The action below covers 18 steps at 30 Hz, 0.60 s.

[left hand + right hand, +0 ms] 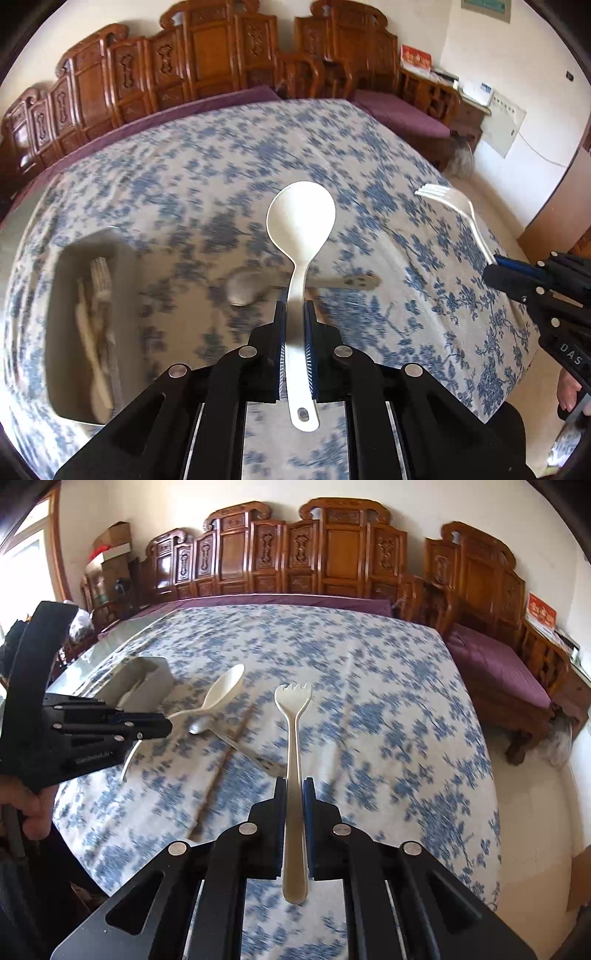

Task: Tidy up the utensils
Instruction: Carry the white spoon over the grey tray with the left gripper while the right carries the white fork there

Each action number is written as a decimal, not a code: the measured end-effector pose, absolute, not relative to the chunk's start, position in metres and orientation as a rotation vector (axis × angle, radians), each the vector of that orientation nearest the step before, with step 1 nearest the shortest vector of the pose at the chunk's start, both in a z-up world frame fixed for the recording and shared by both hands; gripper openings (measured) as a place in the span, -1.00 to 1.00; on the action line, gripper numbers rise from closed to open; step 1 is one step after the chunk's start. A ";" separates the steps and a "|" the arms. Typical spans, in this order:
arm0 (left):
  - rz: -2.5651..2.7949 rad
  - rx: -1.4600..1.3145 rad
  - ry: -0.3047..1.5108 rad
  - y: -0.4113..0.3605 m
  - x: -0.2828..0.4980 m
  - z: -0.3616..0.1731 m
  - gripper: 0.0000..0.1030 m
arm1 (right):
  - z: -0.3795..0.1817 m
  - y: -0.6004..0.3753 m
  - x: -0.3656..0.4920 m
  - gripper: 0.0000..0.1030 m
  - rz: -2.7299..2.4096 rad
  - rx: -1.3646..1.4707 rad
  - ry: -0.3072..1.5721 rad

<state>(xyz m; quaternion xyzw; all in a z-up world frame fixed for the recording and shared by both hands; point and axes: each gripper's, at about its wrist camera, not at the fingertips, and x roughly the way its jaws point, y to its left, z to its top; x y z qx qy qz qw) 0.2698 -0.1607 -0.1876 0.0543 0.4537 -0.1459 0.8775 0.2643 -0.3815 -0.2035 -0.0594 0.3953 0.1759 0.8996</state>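
My left gripper (294, 307) is shut on the handle of a white plastic spoon (301, 221), which is held above the table with its bowl pointing away. My right gripper (294, 783) is shut on a white plastic fork (293, 705), tines forward, also lifted off the cloth. In the left wrist view the fork (456, 206) sticks out of the right gripper (496, 264) at the right edge. The right wrist view shows the left gripper (168, 725) with the spoon (221, 694). A grey utensil tray (70, 369) at the left holds several utensils.
A metal spoon (243, 286) and a wooden chopstick (221, 766) lie on the blue floral tablecloth (369, 701). Carved wooden benches with purple cushions (495, 664) stand behind and to the right of the table. A hand (26, 808) grips the left tool.
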 end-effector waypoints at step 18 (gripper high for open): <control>-0.132 0.040 0.935 0.000 0.281 -0.173 -0.83 | -0.186 -0.240 0.286 -0.79 0.518 -0.184 0.815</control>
